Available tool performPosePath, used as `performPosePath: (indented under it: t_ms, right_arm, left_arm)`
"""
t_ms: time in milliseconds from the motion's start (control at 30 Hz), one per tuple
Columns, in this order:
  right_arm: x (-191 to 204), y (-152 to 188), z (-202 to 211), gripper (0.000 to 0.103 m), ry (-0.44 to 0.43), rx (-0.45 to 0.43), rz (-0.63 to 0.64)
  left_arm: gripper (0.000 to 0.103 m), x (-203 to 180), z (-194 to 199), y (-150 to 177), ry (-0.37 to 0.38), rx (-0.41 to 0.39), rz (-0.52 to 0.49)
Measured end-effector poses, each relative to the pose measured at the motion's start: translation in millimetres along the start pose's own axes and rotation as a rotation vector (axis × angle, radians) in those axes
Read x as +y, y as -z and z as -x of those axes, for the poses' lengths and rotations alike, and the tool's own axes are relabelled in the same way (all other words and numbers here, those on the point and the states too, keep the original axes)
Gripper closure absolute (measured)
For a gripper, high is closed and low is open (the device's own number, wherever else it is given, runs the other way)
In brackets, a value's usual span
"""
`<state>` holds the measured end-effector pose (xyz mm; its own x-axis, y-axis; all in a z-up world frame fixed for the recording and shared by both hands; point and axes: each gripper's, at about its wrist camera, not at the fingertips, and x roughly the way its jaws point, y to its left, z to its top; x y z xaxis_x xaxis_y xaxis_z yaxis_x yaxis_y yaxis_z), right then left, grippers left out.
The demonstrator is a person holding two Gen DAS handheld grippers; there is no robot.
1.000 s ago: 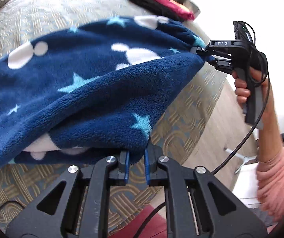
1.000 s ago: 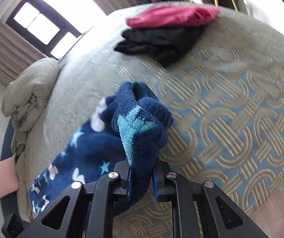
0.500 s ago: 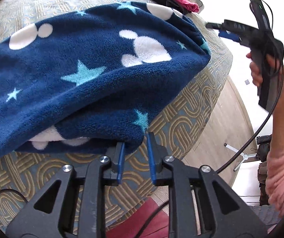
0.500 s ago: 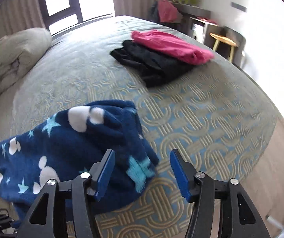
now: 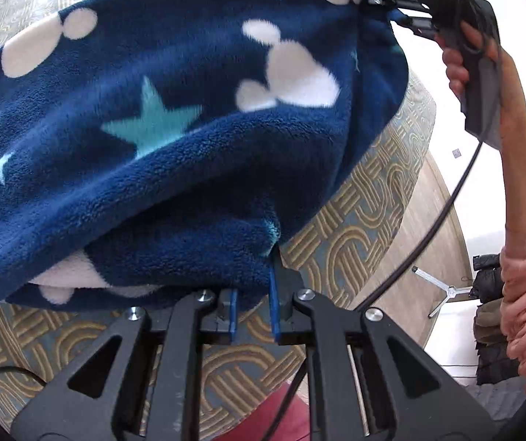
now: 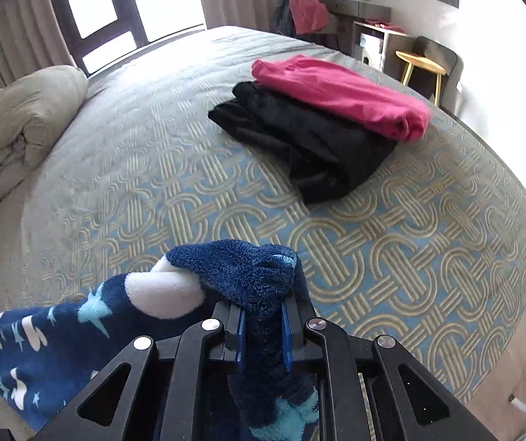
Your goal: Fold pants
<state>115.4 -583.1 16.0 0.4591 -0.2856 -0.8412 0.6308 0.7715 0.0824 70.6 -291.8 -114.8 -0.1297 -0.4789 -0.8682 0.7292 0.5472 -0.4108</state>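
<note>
The navy fleece pants with white mouse heads and teal stars hang lifted above the patterned bedspread. My left gripper is shut on their near lower corner, the fleece bunched between its blue pads. In the left wrist view my right gripper holds the far upper corner at top right. In the right wrist view that gripper is shut on a thick bunch of the pants, which trail down to the left.
A folded black garment with a folded pink one on top lies further up the bed. A rumpled beige duvet sits at the left. A stool and desk stand beyond the bed. Wooden floor lies at the right.
My right gripper, open and off the pants half a second ago, has closed on the corner again. The pants have lifted and come closer to the left camera.
</note>
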Motion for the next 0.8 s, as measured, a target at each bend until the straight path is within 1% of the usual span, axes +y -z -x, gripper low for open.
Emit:
performPosePath:
  t_ms: [67, 133, 167, 200, 267, 333, 367, 400, 433, 467, 533, 600, 633, 700, 800]
  right_arm:
    - [0, -8, -17, 0.088, 0.007, -0.002, 0.014]
    - [5, -13, -54, 0.086, 0.034, 0.064, 0.061]
    - [7, -11, -78, 0.084, 0.053, 0.127, 0.066]
    - [9, -7, -88, 0.079, 0.068, 0.148, 0.058]
    - [14, -5, -79, 0.072, 0.084, 0.104, 0.062]
    - [19, -2, -64, 0.051, 0.165, 0.102, 0.090]
    - [21, -1, -53, 0.050, 0.218, 0.089, 0.111]
    - [22, 2, -40, 0.050, 0.246, 0.064, 0.129]
    - [22, 5, -28, 0.050, 0.248, 0.043, 0.139]
    - [22, 8, -13, 0.050, 0.237, 0.022, 0.143]
    - [24, 15, 14, 0.050, 0.191, 0.005, 0.136]
    - [37, 25, 35, 0.050, 0.105, 0.003, 0.142]
    - [50, 31, 44, 0.049, 0.035, 0.004, 0.160]
    - [80, 39, 49, 0.049, -0.067, 0.014, 0.207]
    - [146, 52, 53, 0.049, -0.224, 0.050, 0.329]
  left_arm:
    - [0.089, -1, 0, 2, -0.001, -0.005, -0.007]
    - [0.088, -1, 1, 3, 0.001, -0.010, -0.002]
    - [0.088, -1, 4, 4, 0.006, -0.017, -0.001]
    - [0.088, -3, 8, 7, 0.007, -0.024, -0.003]
    - [0.086, -3, 18, 13, 0.012, -0.034, -0.014]
    - [0.086, -2, 29, 20, 0.018, -0.035, -0.022]
    - [0.085, 0, 37, 24, 0.014, -0.039, -0.029]
    - [0.082, 3, 44, 27, 0.003, -0.047, -0.034]
    - [0.077, 8, 53, 31, -0.010, -0.060, -0.035]
    - [0.071, 14, 63, 35, -0.026, -0.075, -0.027]
    - [0.070, 33, 88, 45, -0.060, -0.116, 0.017]
    - [0.070, 63, 116, 53, -0.107, -0.164, 0.100]
    - [0.070, 79, 131, 58, -0.141, -0.195, 0.149]
    - [0.070, 120, 167, 66, -0.216, -0.286, 0.272]
    - [0.069, 188, 221, 79, -0.346, -0.415, 0.486]
